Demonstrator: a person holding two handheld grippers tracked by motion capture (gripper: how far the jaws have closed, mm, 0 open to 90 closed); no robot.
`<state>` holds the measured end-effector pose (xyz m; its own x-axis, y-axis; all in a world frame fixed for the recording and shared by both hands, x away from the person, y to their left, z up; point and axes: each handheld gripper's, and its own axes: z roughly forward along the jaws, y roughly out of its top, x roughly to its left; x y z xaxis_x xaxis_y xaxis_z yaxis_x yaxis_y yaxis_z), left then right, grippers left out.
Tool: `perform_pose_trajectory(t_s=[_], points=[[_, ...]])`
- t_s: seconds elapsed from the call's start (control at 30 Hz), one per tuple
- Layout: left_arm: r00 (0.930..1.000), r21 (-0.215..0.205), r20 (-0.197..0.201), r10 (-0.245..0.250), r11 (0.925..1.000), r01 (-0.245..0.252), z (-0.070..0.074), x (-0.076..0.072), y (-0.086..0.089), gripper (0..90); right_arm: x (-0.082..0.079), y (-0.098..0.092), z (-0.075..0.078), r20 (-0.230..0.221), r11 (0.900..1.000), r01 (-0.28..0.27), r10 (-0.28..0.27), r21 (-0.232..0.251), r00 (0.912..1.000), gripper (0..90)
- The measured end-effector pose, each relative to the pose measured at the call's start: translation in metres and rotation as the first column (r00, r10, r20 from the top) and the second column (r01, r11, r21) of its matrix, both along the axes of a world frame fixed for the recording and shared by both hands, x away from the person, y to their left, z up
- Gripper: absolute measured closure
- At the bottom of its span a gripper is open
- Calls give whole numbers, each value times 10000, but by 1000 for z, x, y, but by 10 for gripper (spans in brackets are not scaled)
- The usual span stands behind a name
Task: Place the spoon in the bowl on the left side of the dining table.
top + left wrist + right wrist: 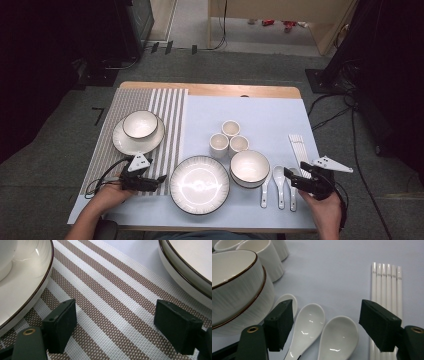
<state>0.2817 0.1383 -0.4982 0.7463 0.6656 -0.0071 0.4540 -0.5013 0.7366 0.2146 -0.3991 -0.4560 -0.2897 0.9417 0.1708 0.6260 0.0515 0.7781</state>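
Note:
My right gripper (289, 175) (325, 322) stands open at the table's front right, low over three white spoons (278, 184). The middle spoon (308, 320) and the right spoon (339, 337) lie between its jaws, untouched by the pads, while the left spoon (284, 298) is partly hidden behind the left jaw. At the front left my left gripper (162, 178) (115, 320) is open over the striped placemat (130, 100) (112, 290), nothing between its jaws. It sits between a small plate (25, 290) and the large plate (199, 185) (190, 262).
Two stacked bowls (249, 167) (234, 285) stand left of the spoons, with three cups (230, 137) (265, 255) behind them. White chopsticks (299, 147) (387, 282) lie right of the spoons. A bowl (140, 125) sits on the small plate at the left.

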Motion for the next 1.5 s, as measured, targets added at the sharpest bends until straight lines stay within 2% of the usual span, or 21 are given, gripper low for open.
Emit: perform_pose_trajectory(t_s=[0.2,0.33,0.4,0.63,0.9,1.0,1.5], points=[[10000,8,1,-3,10000,3,0,0,0,188,-1,-1,-4,-228,9998,85,-81,156,9997,311],[10000,9,1,-5,10000,5,0,0,0,188,-7,0,-5,280,9991,416,-413,-101,9988,386],[10000,7,1,-3,10000,3,0,0,0,188,-7,-1,-5,146,9991,404,-405,82,9991,381],[10000,8,2,-4,10000,4,0,0,0,188,-6,-4,-11,-127,9990,445,-445,41,9989,388],[10000,5,1,0,10000,0,0,0,0,188,-7,-8,-18,11,9979,603,-603,-237,9982,428],[10000,6,0,0,10000,0,0,0,0,188,-8,-9,-21,-6,9979,614,-614,-201,9981,449],[10000,1,-1,0,10000,0,0,0,0,188,-9,-7,-30,-368,9970,705,-717,-314,9968,461]])
